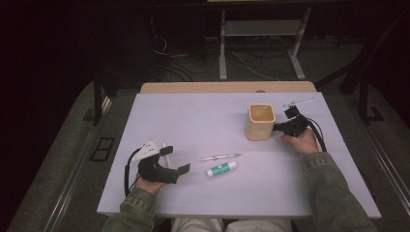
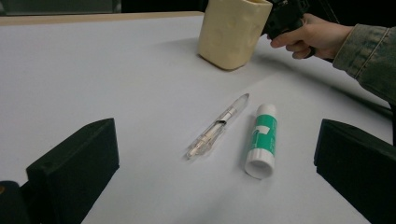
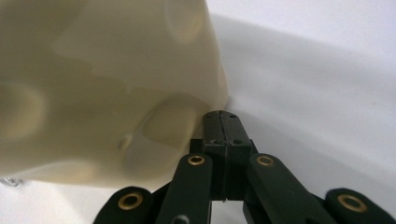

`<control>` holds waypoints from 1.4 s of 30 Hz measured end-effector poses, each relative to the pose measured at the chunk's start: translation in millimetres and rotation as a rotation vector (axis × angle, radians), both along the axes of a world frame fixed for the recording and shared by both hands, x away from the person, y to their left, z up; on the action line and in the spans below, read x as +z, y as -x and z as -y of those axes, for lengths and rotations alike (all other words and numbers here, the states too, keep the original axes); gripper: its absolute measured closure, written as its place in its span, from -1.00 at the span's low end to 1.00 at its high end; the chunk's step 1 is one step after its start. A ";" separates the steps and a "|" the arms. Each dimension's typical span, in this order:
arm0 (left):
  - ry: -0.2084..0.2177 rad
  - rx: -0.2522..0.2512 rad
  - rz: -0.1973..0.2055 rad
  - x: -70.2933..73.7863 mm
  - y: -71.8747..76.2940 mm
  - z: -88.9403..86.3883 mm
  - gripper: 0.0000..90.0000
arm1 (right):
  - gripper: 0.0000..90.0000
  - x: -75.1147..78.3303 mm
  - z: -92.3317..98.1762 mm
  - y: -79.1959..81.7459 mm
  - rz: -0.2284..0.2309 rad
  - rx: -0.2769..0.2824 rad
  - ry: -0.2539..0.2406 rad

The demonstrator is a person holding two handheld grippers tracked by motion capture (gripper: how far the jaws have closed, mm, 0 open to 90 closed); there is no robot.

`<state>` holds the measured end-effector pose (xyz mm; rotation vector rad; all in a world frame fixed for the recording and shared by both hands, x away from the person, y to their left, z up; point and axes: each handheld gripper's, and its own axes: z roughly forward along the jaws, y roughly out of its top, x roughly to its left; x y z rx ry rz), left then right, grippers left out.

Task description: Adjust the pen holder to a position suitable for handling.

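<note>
Cup (image 3: 107, 84) touching closed right claw (image 3: 223, 122) tips.

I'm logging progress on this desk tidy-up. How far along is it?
Nothing looks put away yet: the pen and the glue stick lie on the table, apart from the cream cup. In hand: the right gripper, jaws shut, sits against the cup's side. The left gripper rests open, facing both items.

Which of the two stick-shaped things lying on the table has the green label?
The glue stick, white-capped with a green label; the pen beside it is clear and thinner.
</note>
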<state>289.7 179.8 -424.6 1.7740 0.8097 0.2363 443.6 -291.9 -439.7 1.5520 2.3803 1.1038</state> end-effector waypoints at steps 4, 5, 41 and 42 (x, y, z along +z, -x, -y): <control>0.001 0.000 -0.001 -0.2 -0.2 0.5 -1.00 | 0.99 0.9 -0.5 0.6 0.001 0.002 0.009; 0.001 0.000 -0.001 -0.2 -0.2 0.5 -1.00 | 0.99 0.9 -0.5 0.6 0.001 0.002 0.009; -0.001 -0.001 -0.003 -0.2 -0.6 0.1 -1.00 | 0.99 2.2 -56.7 1.7 -0.005 0.092 0.006; -0.001 -0.002 -0.002 -0.2 -0.5 0.2 -1.00 | 0.99 2.3 -58.3 1.9 -0.007 0.094 0.004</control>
